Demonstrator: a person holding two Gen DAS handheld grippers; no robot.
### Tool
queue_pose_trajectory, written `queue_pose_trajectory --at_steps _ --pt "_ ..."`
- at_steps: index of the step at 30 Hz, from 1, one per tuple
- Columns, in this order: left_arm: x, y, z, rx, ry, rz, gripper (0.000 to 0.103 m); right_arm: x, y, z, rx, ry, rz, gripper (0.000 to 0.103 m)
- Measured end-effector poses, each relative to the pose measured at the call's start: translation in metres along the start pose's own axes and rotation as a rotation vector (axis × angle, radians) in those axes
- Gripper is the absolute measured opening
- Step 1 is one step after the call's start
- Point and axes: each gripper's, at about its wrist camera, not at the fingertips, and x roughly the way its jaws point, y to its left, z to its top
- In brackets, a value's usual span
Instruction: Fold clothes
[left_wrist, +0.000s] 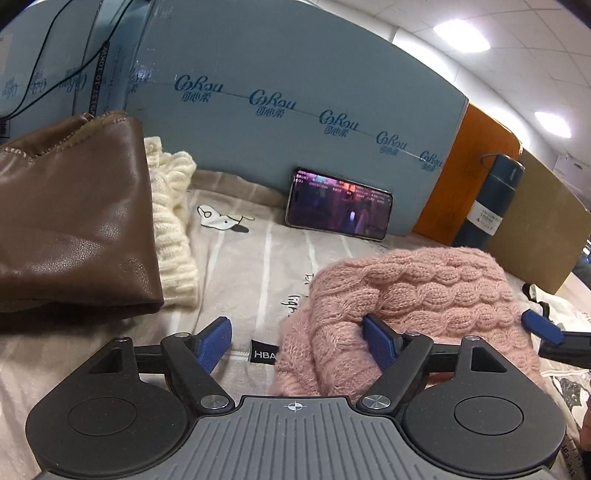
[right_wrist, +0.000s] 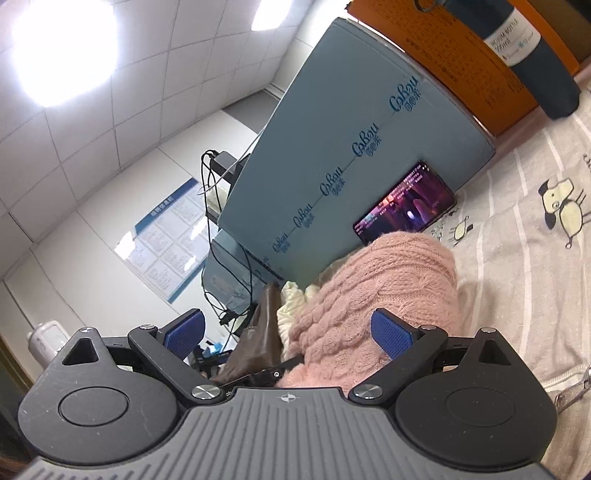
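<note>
A pink cable-knit sweater (left_wrist: 413, 295) lies bunched on the striped bedsheet (left_wrist: 258, 258); it also shows in the right wrist view (right_wrist: 376, 295). My left gripper (left_wrist: 299, 343) is open, its right finger pressed into the sweater's left side, its left finger over bare sheet. My right gripper (right_wrist: 291, 334) is open and tilted, with the sweater's near end between its fingers. A right-gripper fingertip (left_wrist: 543, 326) shows at the sweater's right edge in the left wrist view.
A brown leather garment (left_wrist: 74, 221) lies folded on a cream knit sweater (left_wrist: 173, 221) at left. A phone (left_wrist: 338, 208) leans on a blue box (left_wrist: 295, 92) at the back. A dark flask (left_wrist: 491, 199) stands back right by an orange box (left_wrist: 472, 155).
</note>
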Motion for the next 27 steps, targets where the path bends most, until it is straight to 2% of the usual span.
queue_pose_trajectory --at_steps 3,5,7,9,13,16,18,20,22,27 --pt "0.003 0.002 -0.003 0.005 0.022 0.021 0.081 0.008 -0.003 -0.002 -0.001 0.039 -0.065 0.097" --pt "0.005 0.002 -0.002 -0.012 0.028 0.006 0.085 0.016 -0.008 -0.004 -0.01 0.064 -0.136 0.097" --pt "0.006 0.003 -0.002 -0.038 0.03 0.004 0.088 0.02 -0.011 -0.008 -0.03 0.074 -0.171 0.097" --pt "0.004 0.006 -0.002 -0.081 0.024 -0.013 0.089 0.019 -0.008 -0.01 -0.046 0.06 -0.171 0.097" --pt "-0.001 0.019 -0.002 -0.258 0.026 -0.072 0.095 0.009 -0.001 -0.009 -0.077 -0.016 -0.172 0.098" --pt "-0.007 0.028 -0.006 -0.403 0.022 -0.086 0.096 0.003 0.004 -0.009 -0.125 -0.086 -0.28 0.1" --pt "-0.011 0.029 -0.011 -0.455 0.005 -0.081 0.096 0.004 0.003 -0.01 -0.142 -0.102 -0.363 0.1" --pt "-0.013 0.028 -0.014 -0.474 0.004 -0.08 0.097 0.006 0.0 -0.01 -0.146 -0.11 -0.431 0.1" --pt "-0.013 0.025 -0.015 -0.463 0.003 -0.093 0.101 0.009 -0.005 -0.01 -0.13 -0.08 -0.447 0.1" --pt "-0.013 0.02 -0.019 -0.438 -0.02 -0.176 0.103 0.022 -0.014 -0.015 -0.086 0.033 -0.396 0.1"
